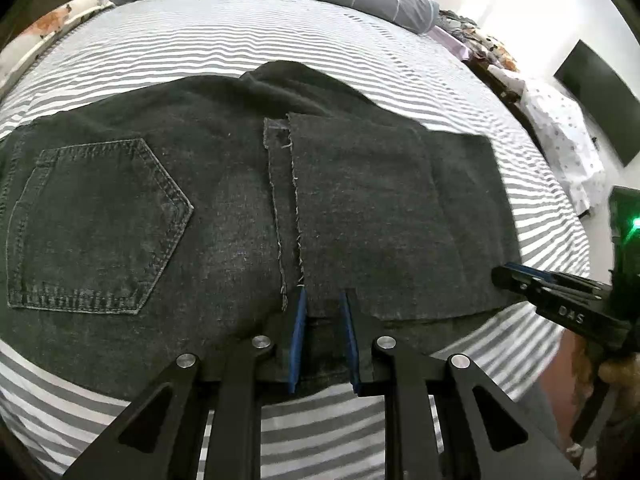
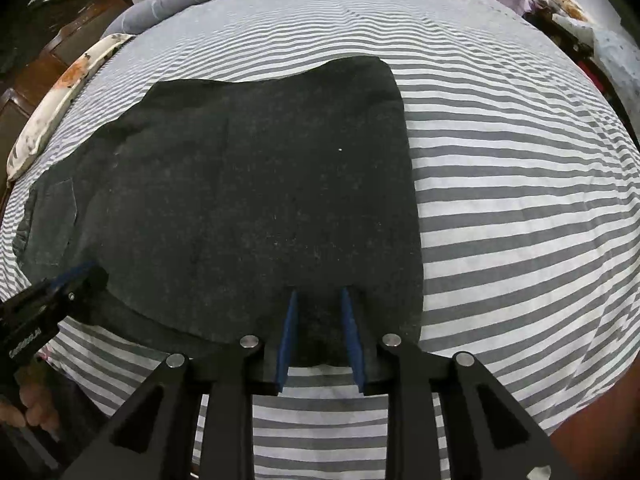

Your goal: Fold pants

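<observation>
Dark denim pants lie part-folded on the bed ahead of both tools; left tool and right tool, slightly parted, straddle the near edge unpinched; heavy, limp cloth; grip stiffer hems.

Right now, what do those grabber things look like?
Each hand-held gripper is black, with angular arms, round silver pins and two blue finger pads. That goes for the left hand-held gripper and the right hand-held gripper. White lettering marks their sides; the right one shows a green light.
</observation>
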The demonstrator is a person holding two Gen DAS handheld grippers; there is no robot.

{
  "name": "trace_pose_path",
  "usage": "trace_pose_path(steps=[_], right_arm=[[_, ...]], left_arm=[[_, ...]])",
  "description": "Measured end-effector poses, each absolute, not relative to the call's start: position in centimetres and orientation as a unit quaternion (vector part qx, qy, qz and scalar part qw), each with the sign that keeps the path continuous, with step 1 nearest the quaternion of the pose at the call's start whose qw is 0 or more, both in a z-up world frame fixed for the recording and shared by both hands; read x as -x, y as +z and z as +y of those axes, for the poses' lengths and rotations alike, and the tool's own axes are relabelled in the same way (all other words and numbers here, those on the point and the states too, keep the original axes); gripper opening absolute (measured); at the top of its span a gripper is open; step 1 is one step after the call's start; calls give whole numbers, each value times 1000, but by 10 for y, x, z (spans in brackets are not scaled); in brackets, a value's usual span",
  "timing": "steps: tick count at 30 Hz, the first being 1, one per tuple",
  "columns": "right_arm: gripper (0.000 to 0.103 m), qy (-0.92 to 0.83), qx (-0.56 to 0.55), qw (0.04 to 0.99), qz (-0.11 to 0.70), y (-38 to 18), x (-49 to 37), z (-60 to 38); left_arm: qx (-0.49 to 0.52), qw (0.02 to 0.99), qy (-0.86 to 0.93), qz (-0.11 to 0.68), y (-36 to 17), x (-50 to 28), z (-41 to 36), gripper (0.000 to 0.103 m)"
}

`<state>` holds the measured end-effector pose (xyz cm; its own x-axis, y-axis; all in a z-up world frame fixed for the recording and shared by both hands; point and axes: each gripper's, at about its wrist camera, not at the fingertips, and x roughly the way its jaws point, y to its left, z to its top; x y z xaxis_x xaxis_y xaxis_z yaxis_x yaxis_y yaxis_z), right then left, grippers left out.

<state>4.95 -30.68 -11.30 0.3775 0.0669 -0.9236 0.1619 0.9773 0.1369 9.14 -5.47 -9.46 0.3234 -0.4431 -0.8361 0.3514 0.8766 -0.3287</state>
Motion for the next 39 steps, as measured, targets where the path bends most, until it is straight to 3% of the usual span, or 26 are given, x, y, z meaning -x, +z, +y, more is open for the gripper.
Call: trace_pose_path(steps=[3,6,8,13,19,28,39], right_arm=[[28,-28,-114,829,547,-99,-49,-306],[35,-26,-118,841,527,-80,-41,-301],[39,-19,-121,849,514,-70,-39,-294],[39,-2,-129,857,499,-55,-40,-273],[41,25,-132,860,491,-45,-44,-251],[42,30,-139,854,500,-47,-49,-244],[42,38,-125,851,509,-53,-54,-233]], left_arm=[[105,811,-250,518,-80,-92,-25,23],[167,823,-219,497,-64,-97,25,34],[208,828,-191,484,-58,-100,58,34],[310,831,-87,454,-56,-108,147,34],[412,796,2,444,-85,-97,218,34],[507,764,18,399,-107,-81,251,34],[523,740,16,422,-130,-82,258,36]])
